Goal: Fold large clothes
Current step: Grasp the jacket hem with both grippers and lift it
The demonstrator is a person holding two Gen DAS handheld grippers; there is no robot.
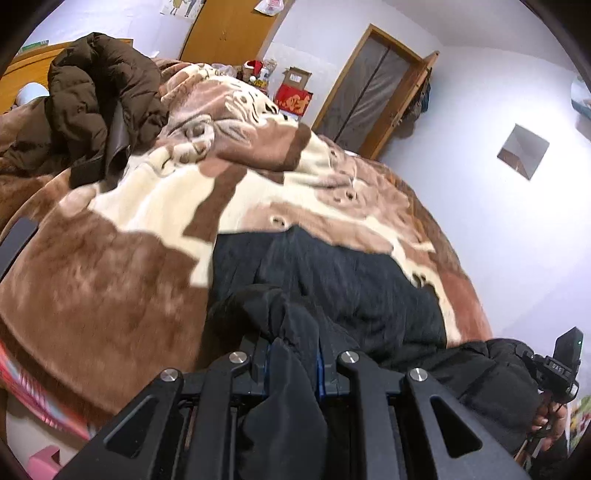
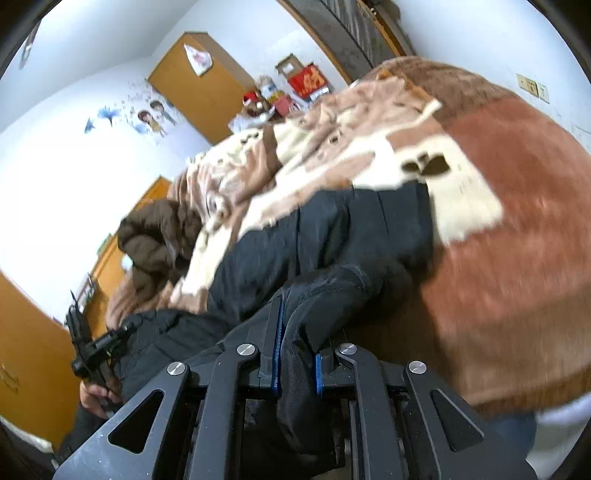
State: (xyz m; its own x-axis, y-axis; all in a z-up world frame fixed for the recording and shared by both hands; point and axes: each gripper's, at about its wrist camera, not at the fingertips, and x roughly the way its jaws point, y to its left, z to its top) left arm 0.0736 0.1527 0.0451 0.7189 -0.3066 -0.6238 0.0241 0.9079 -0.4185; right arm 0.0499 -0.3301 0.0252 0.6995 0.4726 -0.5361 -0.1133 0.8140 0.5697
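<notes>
A large black padded garment (image 1: 351, 280) (image 2: 325, 236) lies across the brown and cream blanket (image 1: 122, 258) (image 2: 509, 221) on the bed. My left gripper (image 1: 293, 354) is shut on a bunched edge of that black cloth, which hangs down between its blue pads. My right gripper (image 2: 297, 343) is shut on another edge of the same garment, lifted off the blanket. Each view shows the other gripper at its side, held by a hand (image 1: 550, 417) (image 2: 96, 395).
A dark brown puffer jacket (image 1: 99, 99) (image 2: 155, 243) lies heaped at the far side of the bed. Red boxes (image 1: 293, 98) (image 2: 310, 81) stand by a wooden wardrobe (image 1: 225, 29) (image 2: 199, 85). A doorway (image 1: 373, 85) opens in the white wall.
</notes>
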